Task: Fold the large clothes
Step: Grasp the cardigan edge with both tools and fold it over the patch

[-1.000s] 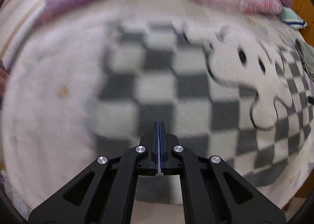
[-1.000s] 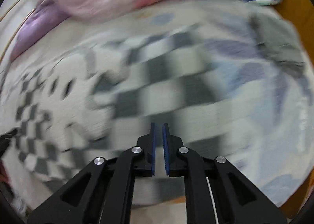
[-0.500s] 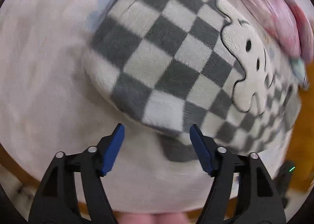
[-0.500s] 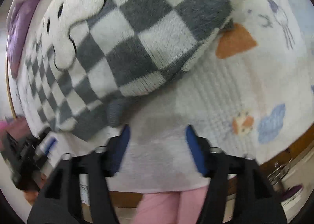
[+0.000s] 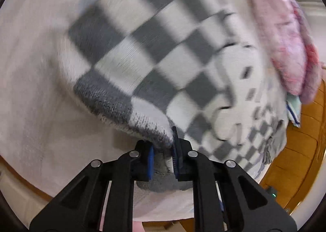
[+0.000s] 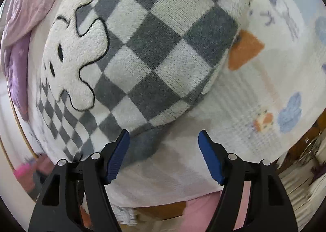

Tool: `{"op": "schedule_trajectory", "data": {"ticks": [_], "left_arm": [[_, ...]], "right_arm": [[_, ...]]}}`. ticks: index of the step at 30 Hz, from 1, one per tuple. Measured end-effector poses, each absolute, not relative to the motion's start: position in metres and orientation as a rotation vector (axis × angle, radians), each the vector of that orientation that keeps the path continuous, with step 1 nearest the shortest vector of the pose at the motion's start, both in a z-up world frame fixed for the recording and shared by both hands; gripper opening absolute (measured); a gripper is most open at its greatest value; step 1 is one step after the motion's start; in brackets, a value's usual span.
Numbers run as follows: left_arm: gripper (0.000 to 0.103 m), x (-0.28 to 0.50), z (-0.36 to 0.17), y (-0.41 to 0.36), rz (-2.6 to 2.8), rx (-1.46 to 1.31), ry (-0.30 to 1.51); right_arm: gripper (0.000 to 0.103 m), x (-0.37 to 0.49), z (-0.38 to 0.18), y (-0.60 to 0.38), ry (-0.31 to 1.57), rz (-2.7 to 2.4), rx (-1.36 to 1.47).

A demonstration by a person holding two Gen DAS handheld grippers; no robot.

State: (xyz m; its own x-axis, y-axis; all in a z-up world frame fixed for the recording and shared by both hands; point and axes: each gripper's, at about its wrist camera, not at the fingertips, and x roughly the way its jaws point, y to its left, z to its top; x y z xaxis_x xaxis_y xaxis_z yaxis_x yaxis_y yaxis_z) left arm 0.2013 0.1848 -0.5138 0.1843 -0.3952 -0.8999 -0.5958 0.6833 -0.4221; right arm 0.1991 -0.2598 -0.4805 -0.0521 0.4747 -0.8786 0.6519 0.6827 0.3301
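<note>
Bare blanket (image 6: pixel 254 97) beside sweater (image 6: pixel 154 53), quilt (image 5: pixel 285 34) bounding far side

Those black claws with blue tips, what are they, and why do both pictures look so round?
They are grippers, tools a person holds, one in each hand. A small camera sits on each and looks along its two fingers; its wide lens bends the picture round. One picture comes from the left gripper, the other from the right gripper. On the bed blanket lies a grey and white checked sweater with a white cartoon face. The left gripper is shut on a corner of the sweater. The right gripper is open, holds nothing, and sits just in front of the sweater's near edge. Beyond the sweater lies a pink quilt.
</note>
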Motion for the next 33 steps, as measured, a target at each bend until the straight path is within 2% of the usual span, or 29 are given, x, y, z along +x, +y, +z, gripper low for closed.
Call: {"op": "schedule_trajectory", "data": {"ticks": [2, 6, 8, 9, 11, 13, 15, 17, 20, 23, 25, 26, 28, 29, 30, 31, 33], "left_arm": [[0.014, 0.208, -0.493, 0.180, 0.133, -0.858, 1.388], [0.014, 0.220, -0.478, 0.176, 0.112, -0.837, 1.353], [0.014, 0.221, -0.470, 0.178, 0.096, -0.846, 1.326], [0.014, 0.220, -0.465, 0.183, 0.087, -0.830, 1.316], [0.013, 0.221, -0.451, 0.182, 0.064, -0.782, 1.294], [0.013, 0.224, -0.438, 0.179, 0.019, -0.777, 1.255], [0.013, 0.226, -0.424, 0.181, -0.013, -0.776, 1.206], [0.013, 0.233, -0.410, 0.180, -0.071, -0.771, 1.120], [0.013, 0.236, -0.390, 0.173, -0.122, -0.614, 0.895], [0.014, 0.206, -0.413, 0.170, -0.121, -0.560, 0.754], [0.014, 0.183, -0.464, 0.168, -0.078, -0.560, 0.860], [0.015, 0.168, -0.507, 0.166, -0.027, -0.572, 1.006], [0.015, 0.134, -0.564, 0.170, 0.049, -0.638, 1.196], [0.027, 0.123, -0.566, 0.175, 0.063, -0.681, 1.178], [0.034, 0.115, -0.564, 0.181, 0.088, -0.729, 1.173], [0.043, 0.111, -0.558, 0.187, 0.119, -0.798, 1.191], [0.045, 0.110, -0.548, 0.190, 0.115, -0.877, 1.201]], "right_arm": [[0.074, 0.203, -0.494, -0.256, 1.689, -0.176, 1.094], [0.076, 0.213, -0.519, -0.253, 1.681, -0.238, 1.202], [0.074, 0.221, -0.527, -0.252, 1.639, -0.268, 1.281], [0.070, 0.227, -0.529, -0.251, 1.621, -0.282, 1.302], [0.041, 0.238, -0.525, -0.253, 1.572, -0.281, 1.300], [0.029, 0.252, -0.517, -0.255, 1.525, -0.269, 1.299], [0.019, 0.265, -0.504, -0.261, 1.396, -0.190, 1.374], [0.015, 0.287, -0.475, -0.268, 1.207, -0.048, 1.335], [0.014, 0.305, -0.440, -0.275, 0.933, 0.210, 1.327], [0.014, 0.289, -0.433, -0.271, 0.767, 0.431, 1.183], [0.015, 0.262, -0.461, -0.259, 0.892, 0.389, 0.977], [0.015, 0.243, -0.504, -0.251, 1.087, 0.335, 0.940], [0.016, 0.205, -0.561, -0.260, 1.272, 0.253, 1.080], [0.024, 0.191, -0.570, -0.264, 1.252, 0.235, 1.160], [0.041, 0.178, -0.571, -0.268, 1.234, 0.194, 1.231], [0.043, 0.175, -0.567, -0.267, 1.254, 0.161, 1.241], [0.044, 0.177, -0.552, -0.259, 1.280, 0.183, 1.240]]}}
